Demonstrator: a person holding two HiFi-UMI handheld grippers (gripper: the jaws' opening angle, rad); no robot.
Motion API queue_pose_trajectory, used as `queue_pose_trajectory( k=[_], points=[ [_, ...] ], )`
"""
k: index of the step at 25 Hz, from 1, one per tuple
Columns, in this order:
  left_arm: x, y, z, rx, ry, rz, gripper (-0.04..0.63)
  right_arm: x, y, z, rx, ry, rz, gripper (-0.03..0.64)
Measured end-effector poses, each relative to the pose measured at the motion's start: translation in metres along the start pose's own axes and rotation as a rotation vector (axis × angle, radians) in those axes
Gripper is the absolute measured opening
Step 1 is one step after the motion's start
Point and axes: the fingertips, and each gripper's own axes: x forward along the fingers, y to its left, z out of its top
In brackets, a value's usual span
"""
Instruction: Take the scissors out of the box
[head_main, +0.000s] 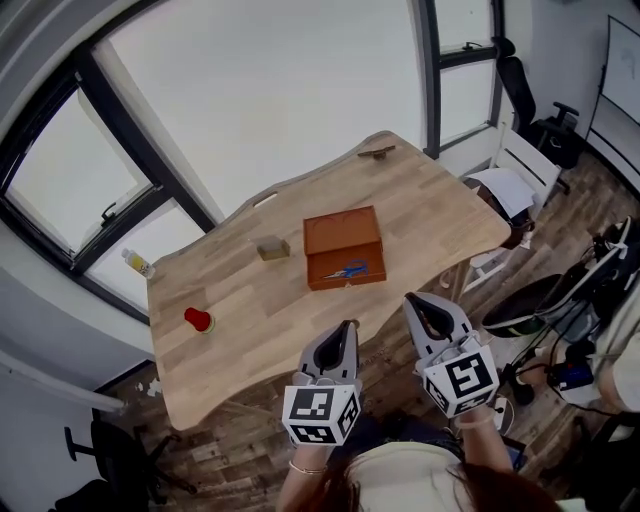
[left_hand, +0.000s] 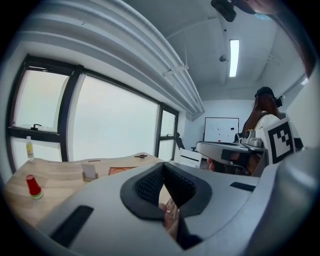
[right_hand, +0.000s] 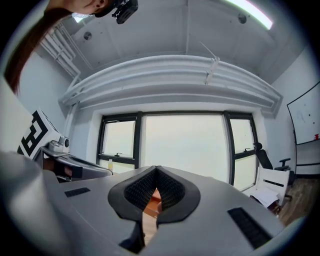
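Note:
An orange-brown open box (head_main: 344, 246) lies in the middle of the wooden table (head_main: 250, 320), and blue-handled scissors (head_main: 348, 269) rest inside it near its front edge. My left gripper (head_main: 347, 325) hovers at the table's near edge, shut and empty. My right gripper (head_main: 417, 300) is beside it to the right, just off the table's edge, also shut with nothing in it. Both sit short of the box. In the left gripper view the box (left_hand: 121, 170) shows low and far behind the tips (left_hand: 162, 165). The right gripper view shows only a sliver of the box (right_hand: 152, 195) between the closed tips (right_hand: 156, 168).
A red cone-shaped piece (head_main: 198, 319) stands at the table's left, a small tan block (head_main: 272, 248) left of the box, and a dark object (head_main: 377, 152) at the far edge. A bottle (head_main: 137, 262) stands on the windowsill. White chair (head_main: 515, 170) and gear crowd the right side.

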Motion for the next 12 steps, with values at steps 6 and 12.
queue_pose_trajectory(
  k=[6, 12],
  points=[
    [0.014, 0.009, -0.003, -0.001, 0.017, 0.013, 0.018, 0.016, -0.006, -0.007, -0.006, 0.017, 0.032, 0.027],
    [0.036, 0.025, 0.001, 0.0, 0.015, 0.007, 0.018, 0.043, -0.011, -0.018, -0.021, 0.059, 0.054, 0.028]
  ],
)
